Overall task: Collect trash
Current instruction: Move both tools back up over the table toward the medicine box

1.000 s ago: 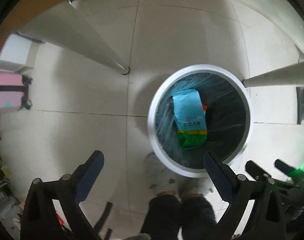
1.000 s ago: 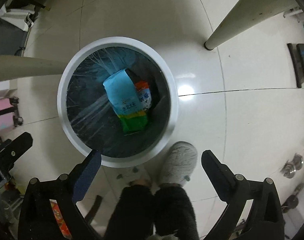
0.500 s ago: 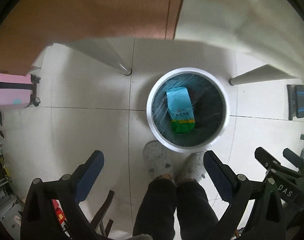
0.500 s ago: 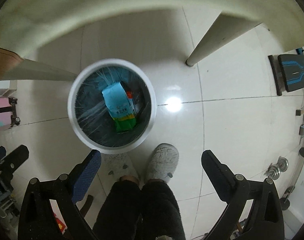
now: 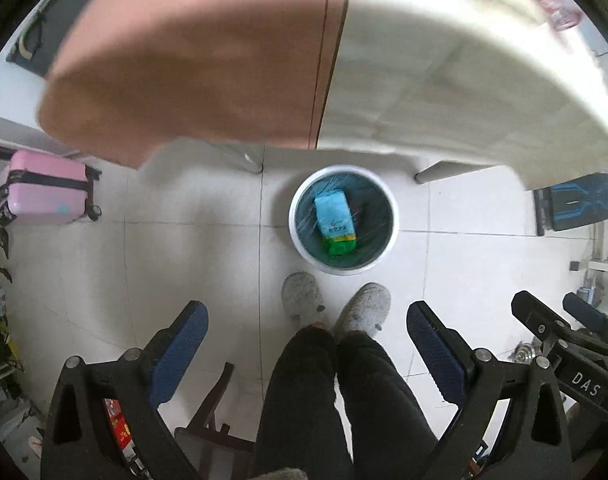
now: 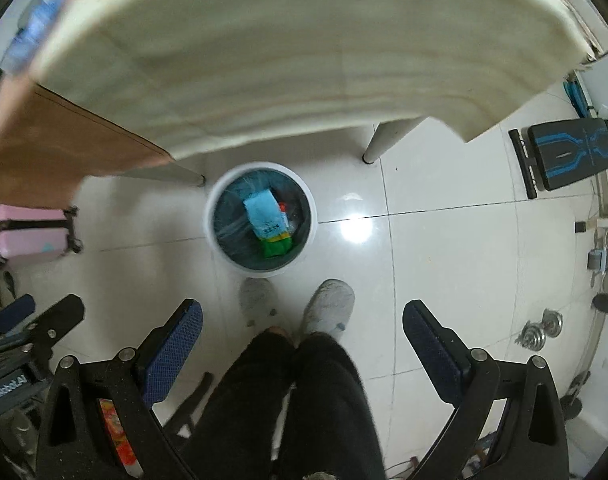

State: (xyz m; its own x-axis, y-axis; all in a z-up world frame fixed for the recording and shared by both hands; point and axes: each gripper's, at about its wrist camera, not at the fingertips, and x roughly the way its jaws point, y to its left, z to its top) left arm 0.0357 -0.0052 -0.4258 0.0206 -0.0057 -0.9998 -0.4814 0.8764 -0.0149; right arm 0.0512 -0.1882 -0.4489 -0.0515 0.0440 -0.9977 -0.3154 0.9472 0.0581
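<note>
A white round trash bin (image 5: 299, 240) with a dark liner stands on the tiled floor below the table edge; it also shows in the right wrist view (image 6: 212, 236). Inside lies a blue and green packet (image 5: 334, 222), also seen in the right wrist view (image 6: 268, 222), with a red and white wrapper (image 6: 284, 211) beside it. My left gripper (image 5: 307, 330) is open and empty, high above the floor. My right gripper (image 6: 302, 326) is open and empty, at a similar height. Both look down past the person's legs and grey slippers.
A light wooden tabletop (image 5: 444, 64) and a brown one (image 5: 191, 52) fill the top; the light one also shows in the right wrist view (image 6: 283, 40). A pink suitcase (image 5: 47, 188) stands left. A black and blue bench (image 6: 568, 156) lies right. Dumbbell weights (image 6: 540, 330) lie on the floor.
Both grippers have risen well above the bin, which now looks much smaller. The tabletops have come into view at the top. Both stay open and empty.
</note>
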